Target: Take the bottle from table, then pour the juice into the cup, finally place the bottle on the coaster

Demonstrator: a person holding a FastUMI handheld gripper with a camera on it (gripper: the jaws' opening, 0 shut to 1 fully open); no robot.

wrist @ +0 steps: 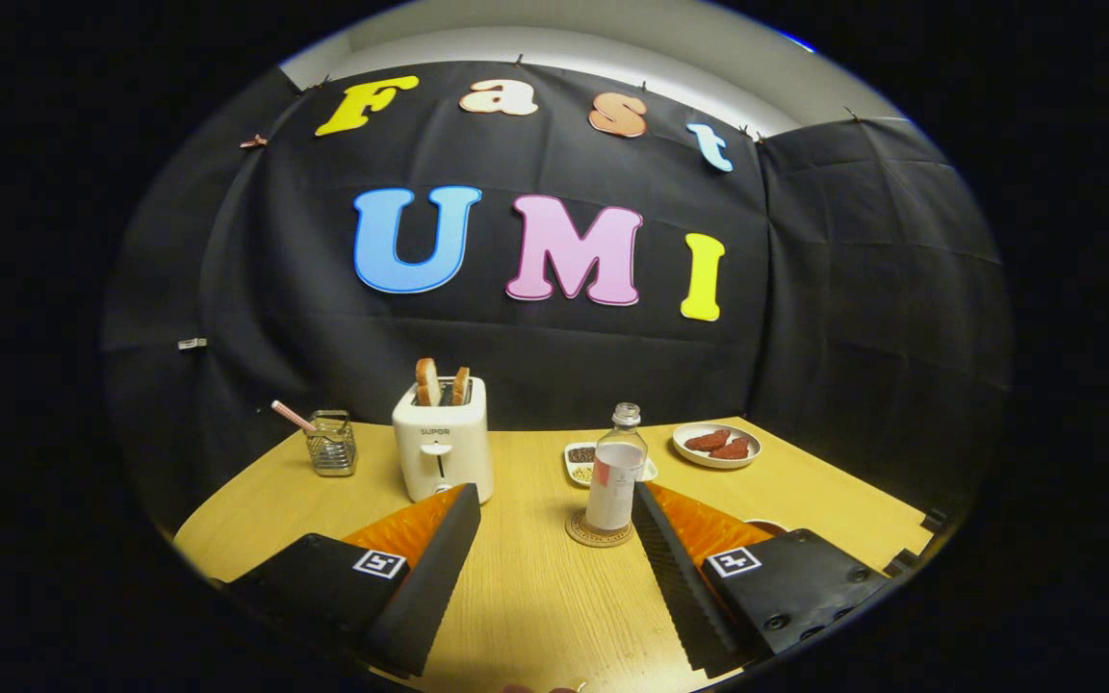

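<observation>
Gripper view is showing the gripper (pixel 554 520) standing open, holding nothing, with the uncapped bottle (pixel 615 472) upright on the coaster (pixel 598 531) just ahead, appearing light, rigid, slippery, best gripped mid-body.

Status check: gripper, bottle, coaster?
Gripper open, holding nothing. Bottle upright on coaster, just ahead of the fingers, near the right one. Toaster beyond the left finger, apart from the bottle.
</observation>
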